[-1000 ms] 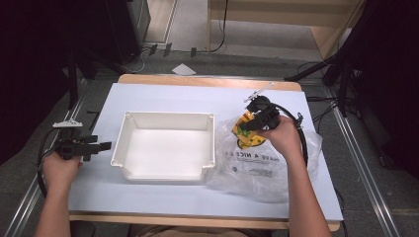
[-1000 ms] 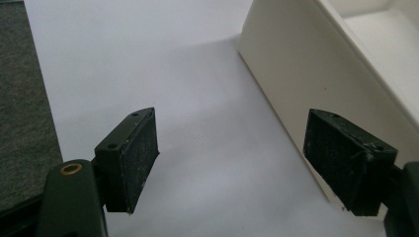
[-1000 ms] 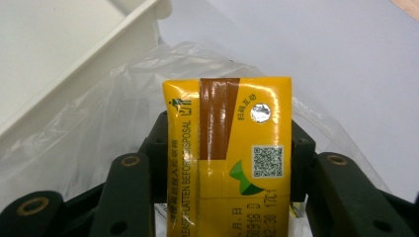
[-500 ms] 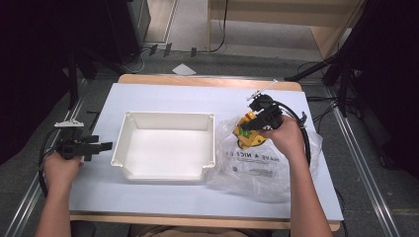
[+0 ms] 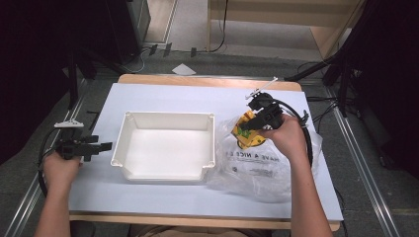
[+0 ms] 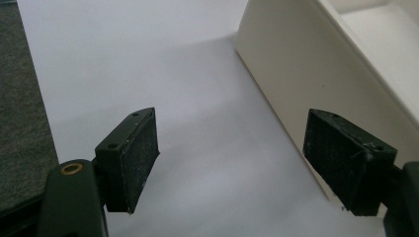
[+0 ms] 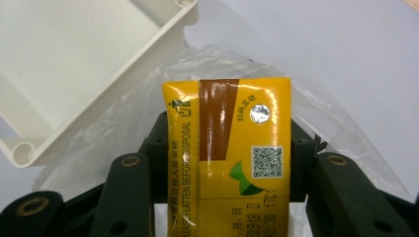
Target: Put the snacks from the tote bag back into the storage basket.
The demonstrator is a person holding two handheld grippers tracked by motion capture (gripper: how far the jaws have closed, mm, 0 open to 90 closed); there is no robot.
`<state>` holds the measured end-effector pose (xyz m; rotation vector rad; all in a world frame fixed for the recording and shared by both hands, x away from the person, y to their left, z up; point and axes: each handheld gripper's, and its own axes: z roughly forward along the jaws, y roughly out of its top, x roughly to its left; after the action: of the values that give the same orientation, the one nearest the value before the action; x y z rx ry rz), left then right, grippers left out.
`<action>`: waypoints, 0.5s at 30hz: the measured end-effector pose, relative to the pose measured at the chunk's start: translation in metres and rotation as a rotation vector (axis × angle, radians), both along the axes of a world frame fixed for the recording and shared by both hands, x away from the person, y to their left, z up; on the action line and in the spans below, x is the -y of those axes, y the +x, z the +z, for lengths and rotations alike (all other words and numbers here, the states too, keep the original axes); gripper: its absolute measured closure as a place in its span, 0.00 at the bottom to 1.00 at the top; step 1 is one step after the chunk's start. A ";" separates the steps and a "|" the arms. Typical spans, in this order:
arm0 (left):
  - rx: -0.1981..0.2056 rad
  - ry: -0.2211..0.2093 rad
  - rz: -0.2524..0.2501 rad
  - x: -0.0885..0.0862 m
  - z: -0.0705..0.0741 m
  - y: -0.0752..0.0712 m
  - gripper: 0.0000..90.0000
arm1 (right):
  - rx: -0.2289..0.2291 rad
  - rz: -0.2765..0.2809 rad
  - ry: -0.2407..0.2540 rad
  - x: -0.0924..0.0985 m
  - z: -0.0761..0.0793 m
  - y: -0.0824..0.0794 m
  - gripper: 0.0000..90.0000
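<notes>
1. We open on the white tray (image 5: 165, 143) sitting mid-table on the pale blue table cover (image 5: 163, 96), open side up and nothing inside it.
2. Over on our right, the right gripper (image 5: 249, 126) has its jaws pinched onto a yellow drink carton (image 5: 247, 136), one jaw pressed against each side of it.
3. From the right gripper view, the yellow drink carton (image 7: 227, 148) stands between the two black jaws, brown strip and QR code facing the camera, with a foil dot near its top edge.
4. The carton hangs over a clear plastic bag (image 5: 257, 165) printed with dark lettering, which lies crumpled on the cover just beside the tray's right wall.
5. In that same gripper view the clear plastic bag (image 7: 123, 128) spreads out beneath the carton, and a corner of the white tray (image 7: 99, 59) sits up and to the left.
6. Switching sides: the left gripper (image 5: 99, 146) hovers just beside the tray's left wall, low over the cover.
7. Its own view shows the left gripper (image 6: 230, 163) with jaws spread wide, nothing between them, the tray's wall (image 6: 296, 74) close by one jaw.
</notes>
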<state>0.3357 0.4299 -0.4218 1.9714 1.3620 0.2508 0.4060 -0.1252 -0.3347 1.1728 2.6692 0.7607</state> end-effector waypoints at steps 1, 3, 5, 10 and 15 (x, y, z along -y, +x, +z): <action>0.003 -0.001 0.001 0.000 0.000 0.000 0.25 | -0.002 -0.003 0.004 -0.001 0.001 -0.001 0.60; 0.003 0.000 0.000 0.000 0.000 0.000 0.25 | 0.002 0.004 0.007 -0.001 0.003 -0.002 0.60; 0.009 0.004 -0.001 0.000 0.000 -0.001 0.25 | 0.003 0.008 0.009 -0.002 0.005 -0.003 0.60; 0.016 0.003 0.002 -0.001 0.001 -0.001 0.25 | 0.003 0.011 0.014 -0.002 0.008 -0.005 0.60; 0.020 -0.020 -0.004 -0.003 0.003 -0.002 0.25 | 0.006 0.018 0.014 -0.006 0.010 -0.007 0.60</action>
<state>0.3339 0.4325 -0.4186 1.9494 1.3428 0.2535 0.3988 -0.1193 -0.3244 1.1495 2.6778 0.7854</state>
